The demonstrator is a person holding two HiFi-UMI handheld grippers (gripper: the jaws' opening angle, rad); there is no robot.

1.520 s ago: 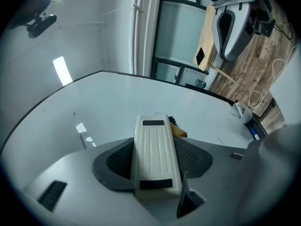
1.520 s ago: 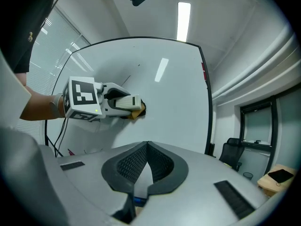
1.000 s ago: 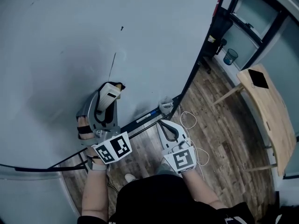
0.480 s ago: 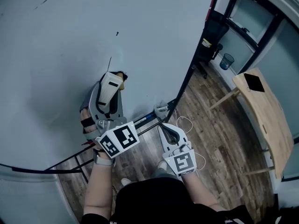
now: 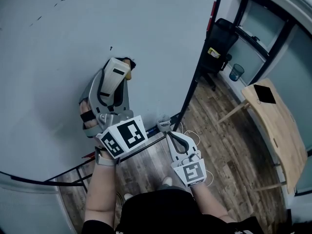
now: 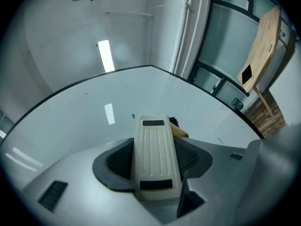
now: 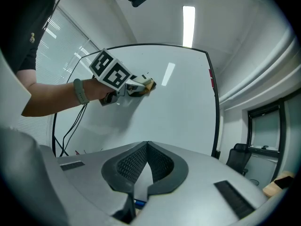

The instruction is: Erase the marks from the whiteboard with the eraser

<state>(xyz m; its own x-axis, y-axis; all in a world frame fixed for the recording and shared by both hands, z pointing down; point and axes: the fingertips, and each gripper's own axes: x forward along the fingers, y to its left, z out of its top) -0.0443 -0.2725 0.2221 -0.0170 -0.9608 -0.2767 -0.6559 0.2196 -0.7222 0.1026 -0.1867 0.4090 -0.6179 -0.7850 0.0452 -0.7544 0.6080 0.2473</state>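
The cream, ribbed-back eraser [image 5: 116, 78] with a yellowish pad is clamped lengthwise in the left gripper [image 5: 120, 67], its far end against the pale whiteboard [image 5: 161, 38]. A small dark mark [image 5: 110, 48] sits at its 12 o'clock, and fainter dashes [image 5: 61, 1] lie toward 11 o'clock.

Cream ribbed eraser [image 6: 155, 159], pale grey whiteboard [image 5: 146, 33], brown plank floor [image 5: 229, 145]

The whiteboard [image 6: 94, 121] is seen as smooth and glossy, light strips mirrored in it. The eraser [image 6: 154, 159] is moulded in matt, ribbed cream plastic. Matt grey plastic is seen on the right gripper [image 7: 147, 145], with dark knurled pads [image 7: 129, 166]. The floor [image 5: 234, 150] is laid in grained wood planks
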